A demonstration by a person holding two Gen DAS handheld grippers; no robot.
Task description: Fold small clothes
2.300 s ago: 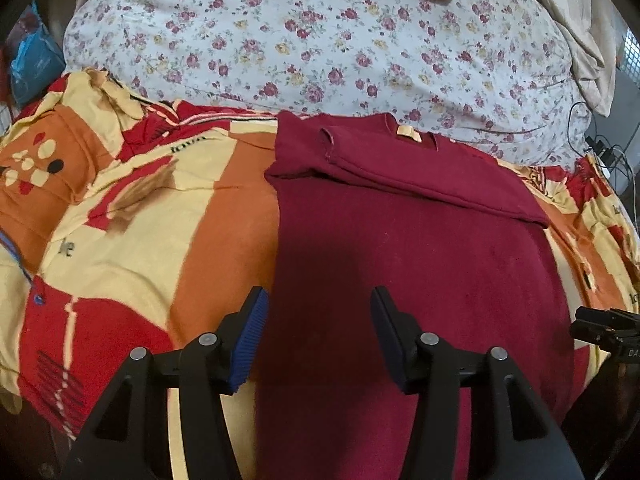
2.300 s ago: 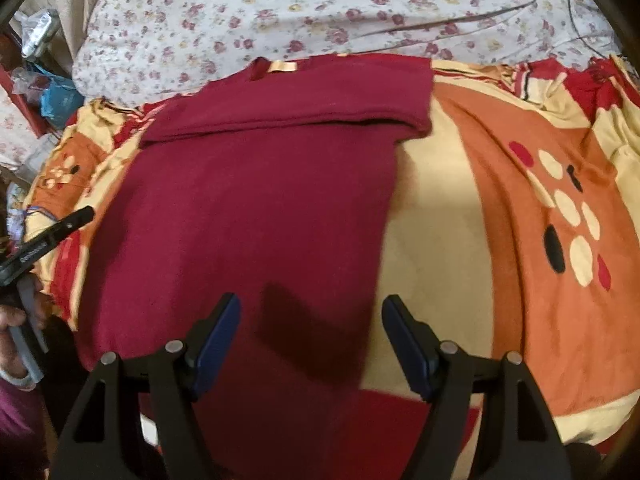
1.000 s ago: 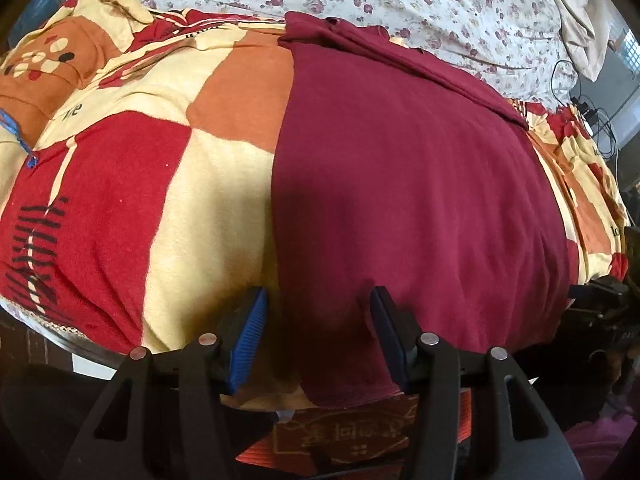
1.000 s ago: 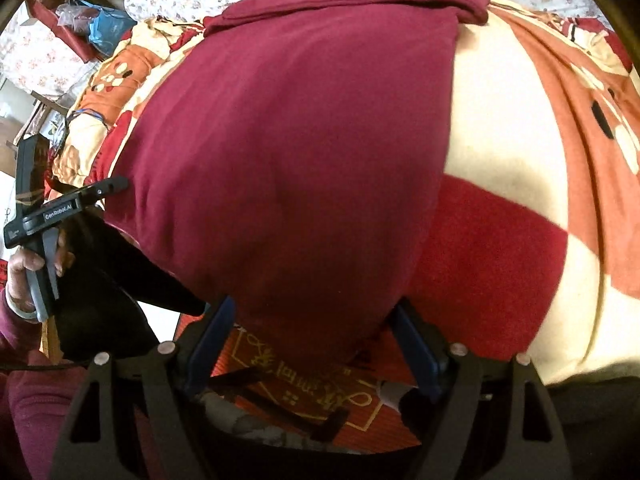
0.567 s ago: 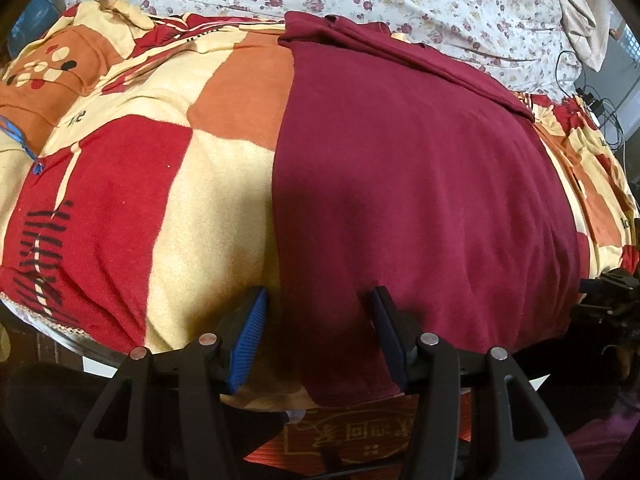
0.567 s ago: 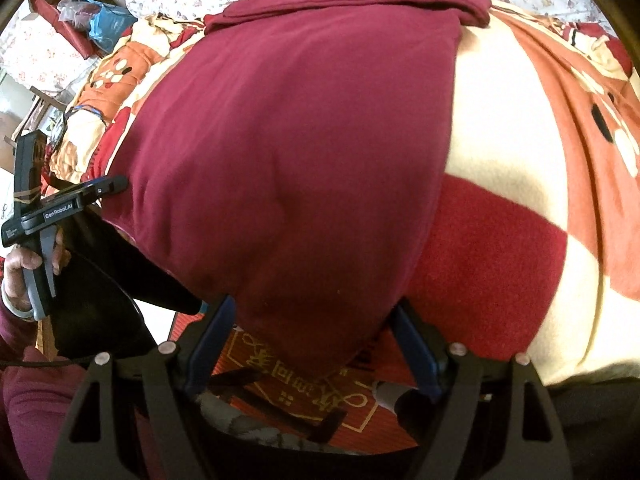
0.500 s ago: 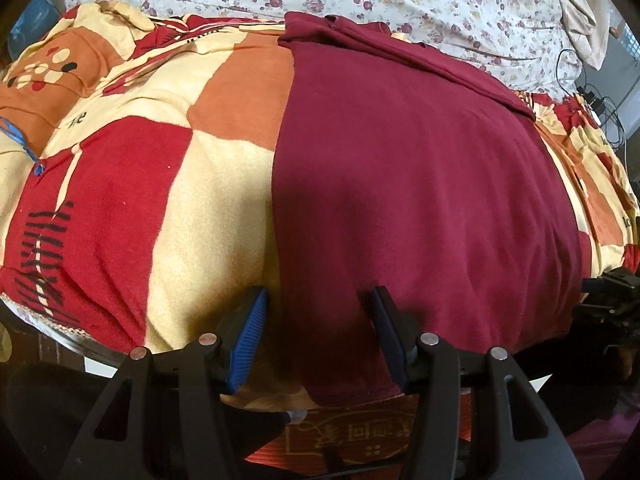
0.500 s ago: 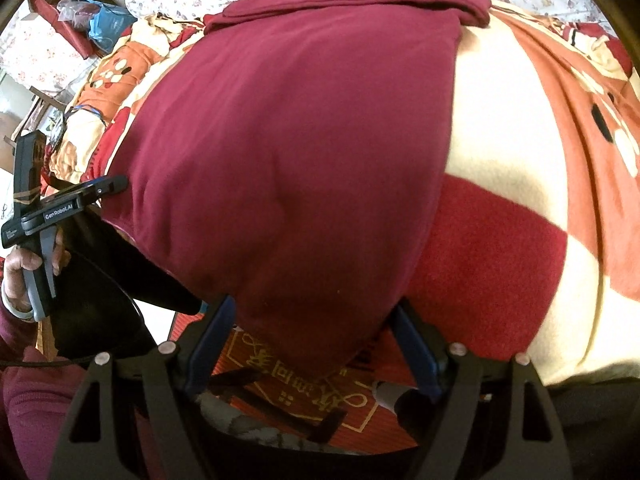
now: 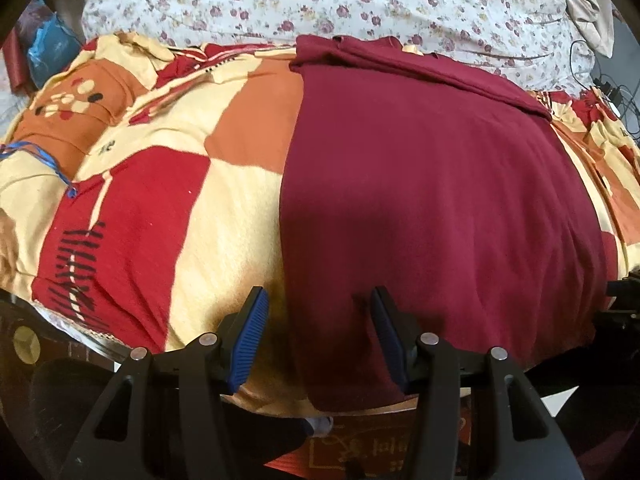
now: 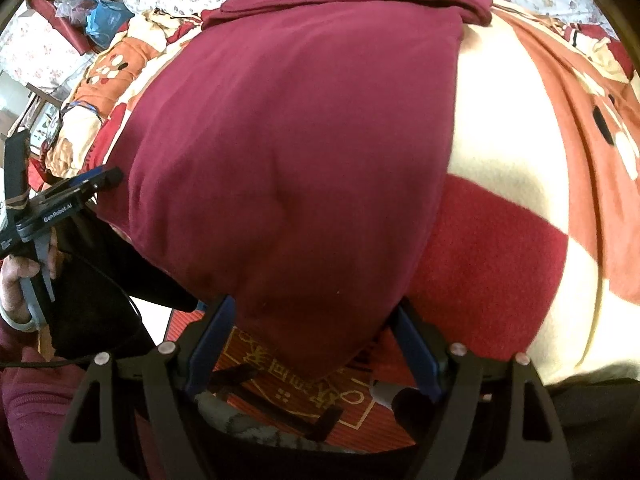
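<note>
A dark red shirt lies flat on the bed, sleeves folded in at the far collar end; its hem hangs over the near edge. It also shows in the right wrist view. My left gripper is open at the hem's left corner, with the shirt's left edge between its jaws. My right gripper is open, its jaws on either side of the hem's hanging right corner. The left gripper's body shows at the left of the right wrist view.
The shirt lies on a red, orange and cream patterned blanket. A floral quilt lies beyond it. A red patterned floor mat shows below the bed edge. Cables lie at the far right.
Both grippers drew back from over the shirt to the hem at the near bed edge. In the last half second the left gripper rose slightly; both stay open.
</note>
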